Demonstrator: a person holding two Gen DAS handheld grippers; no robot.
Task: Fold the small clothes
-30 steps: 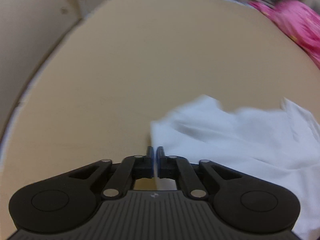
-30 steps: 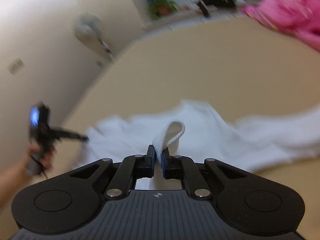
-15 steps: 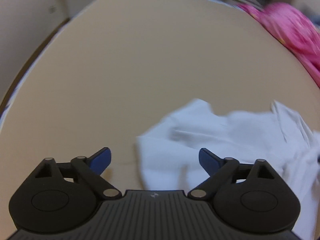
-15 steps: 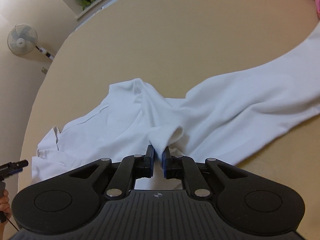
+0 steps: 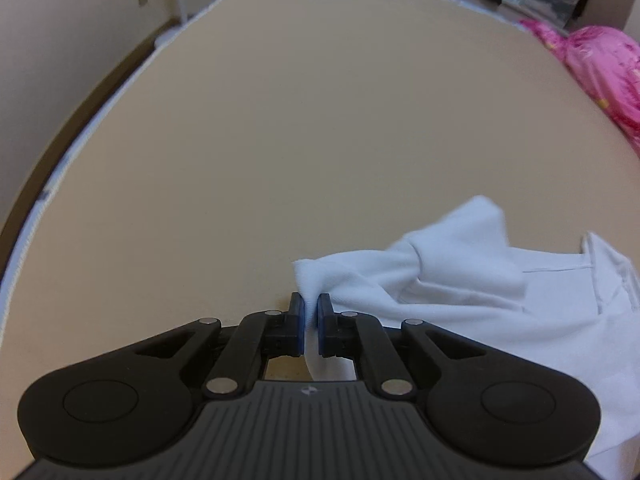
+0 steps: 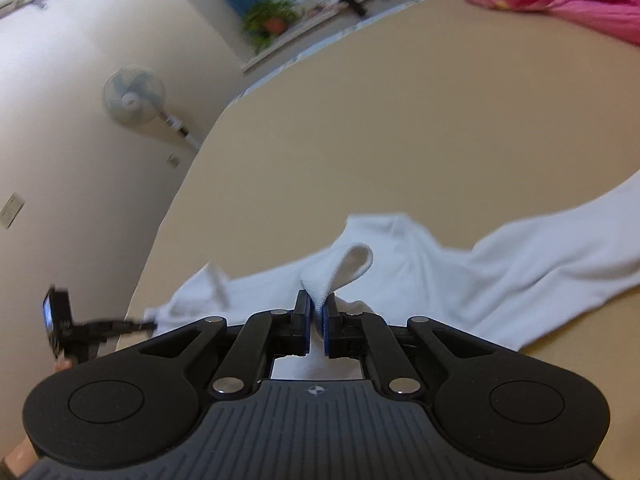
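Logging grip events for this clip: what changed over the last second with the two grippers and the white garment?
The left gripper stood shut a second ago, opened wide, and its jaws have just been closing onto a corner of the white cotton garment, which is now pinched between them. The right gripper stayed clamped on a ribbed white hem. The garment still lies crumpled on the beige table; the pink bundle has not moved.

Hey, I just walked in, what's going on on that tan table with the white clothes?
A person is working a hand-held gripper in each hand on a white garment lying rumpled on the tan table. The left gripper has just closed its jaws on a corner of the cloth. The right gripper is clamped on a ribbed edge, which loops up above its jaws. No fold is laid yet. A pink bundle sits at the table's far side.
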